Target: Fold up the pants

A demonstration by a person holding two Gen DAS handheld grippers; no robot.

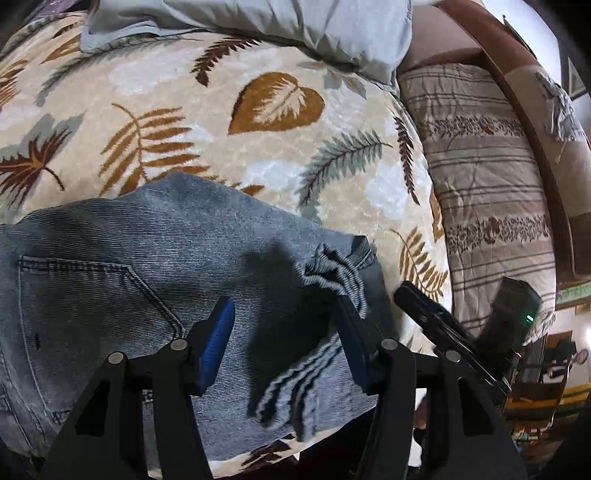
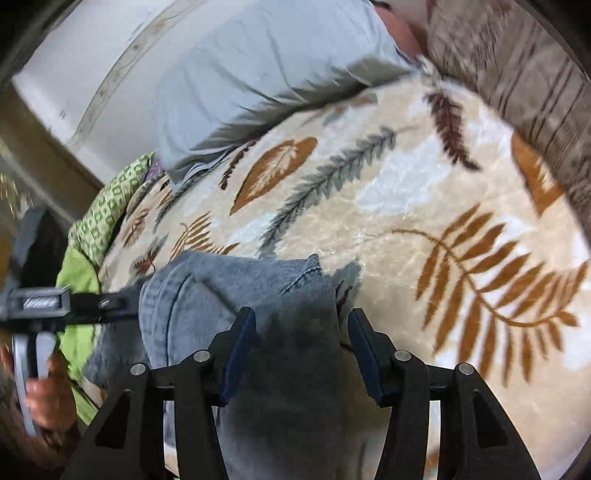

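Note:
Grey-blue denim pants [image 1: 155,266] lie folded on a leaf-patterned blanket [image 1: 221,122]. A back pocket shows at the left and the gathered elastic waistband [image 1: 332,269] at the right. My left gripper [image 1: 284,314] is open just above the denim, its right finger beside the waistband. In the right wrist view the pants [image 2: 229,291] lie under my right gripper [image 2: 301,321], which is open with the fabric between its fingers. The right gripper also shows in the left wrist view [image 1: 436,317] at the pants' right edge. The left gripper shows in the right wrist view [image 2: 48,302].
A pale blue pillow [image 1: 277,26] lies at the far side of the bed. A striped quilt [image 1: 487,177] and a wooden bed frame [image 1: 524,110] run along the right. A green patterned cloth [image 2: 107,210] lies at the left.

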